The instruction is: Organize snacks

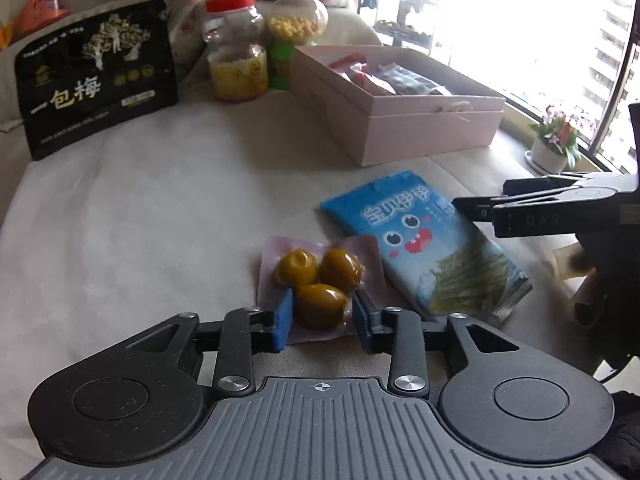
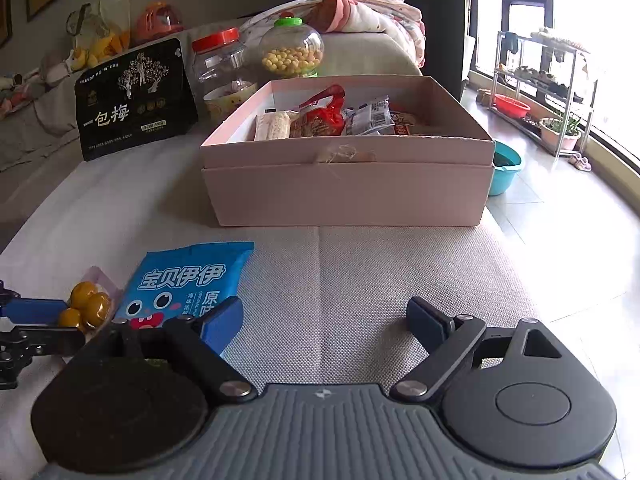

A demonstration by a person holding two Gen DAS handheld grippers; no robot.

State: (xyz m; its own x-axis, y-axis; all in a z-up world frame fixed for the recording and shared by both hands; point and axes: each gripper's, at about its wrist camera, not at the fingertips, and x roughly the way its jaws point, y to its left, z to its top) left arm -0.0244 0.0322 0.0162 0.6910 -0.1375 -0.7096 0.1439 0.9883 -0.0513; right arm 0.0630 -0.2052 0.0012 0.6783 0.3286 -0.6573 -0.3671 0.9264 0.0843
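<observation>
The clear vacuum pouch of three glossy yellow-green plums (image 1: 320,280) lies flat on the pale fabric surface (image 1: 140,220), near edge toward me, just left of the blue seaweed snack packet with the cartoon face (image 1: 424,240). My left gripper (image 1: 320,318) straddles the nearest plum, blue pads (image 1: 282,320) on either side of it; from this angle I cannot tell for certain whether they are pressing it, but I see slivers of gap and read the jaws as partly apart, not clamped.

My right gripper (image 2: 324,320) stands wide with nothing between its jaws, its left pad over the corner of the blue packet.

What worries me:
- The plum is round and the film slick, so a pinch on the bulge could squirt it sideways or let the pouch slip on the lift.
- Squeezing hard could crush the fruit or split the seal.
- The two grippers sit close together over neighbouring packs, so moving both at once risks a knock that shoves either pack aside.
- The open pink cardboard box (image 2: 348,184), already holding wrapped snacks, stands well beyond; a low carry could catch its front wall.
</observation>
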